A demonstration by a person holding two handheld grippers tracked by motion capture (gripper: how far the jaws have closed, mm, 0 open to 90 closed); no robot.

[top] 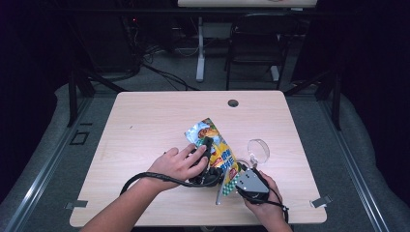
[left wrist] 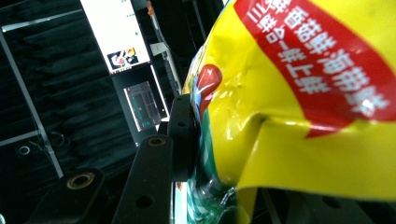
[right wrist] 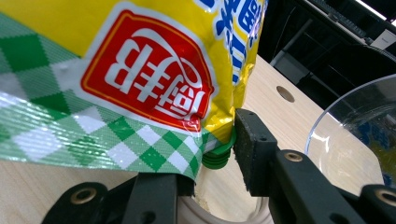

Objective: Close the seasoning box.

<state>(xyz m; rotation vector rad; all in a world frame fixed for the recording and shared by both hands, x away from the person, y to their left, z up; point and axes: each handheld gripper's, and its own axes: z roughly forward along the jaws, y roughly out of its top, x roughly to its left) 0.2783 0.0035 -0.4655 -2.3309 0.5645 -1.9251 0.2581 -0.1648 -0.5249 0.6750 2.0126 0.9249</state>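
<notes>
The snack pouch (top: 216, 150) lay mid-worktop, long axis running 11 to 5 o'clock. Left tool (top: 205, 151) clamped its middle; right tool (top: 240, 178) pinched the 5 o'clock end by the green cap (right wrist: 217, 156) — glass bowl (top: 258, 148) just at 1 o'clock of it.

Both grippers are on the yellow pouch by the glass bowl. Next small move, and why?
Probably tip the pouch slightly so its green spout points toward the glass bowl. The left gripper is clamped on the pouch body, the right gripper sits at the spout corner, and the spout is low beside the bowl, apparently not yet over its rim. Whether a cap is on, I cannot tell.
</notes>
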